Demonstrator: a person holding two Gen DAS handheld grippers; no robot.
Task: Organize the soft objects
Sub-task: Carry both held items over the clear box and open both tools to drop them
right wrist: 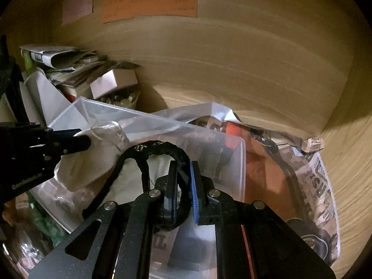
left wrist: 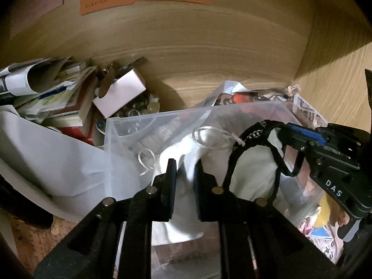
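- Left gripper (left wrist: 185,174): fingers nearly together, pinching white cloth (left wrist: 209,153) over clear bin (left wrist: 121,125).
- Right gripper (right wrist: 183,181): fingers narrow, clamped on black strap (right wrist: 160,148), looped above the cloth, over the bin.

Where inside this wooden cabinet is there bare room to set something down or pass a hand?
Bare wood shows only behind the clear plastic bin, between the white cardboard box and the printed plastic bag, up to the back panel. The left is crowded with a paper pile; the bin holds white cloth and a black strap.
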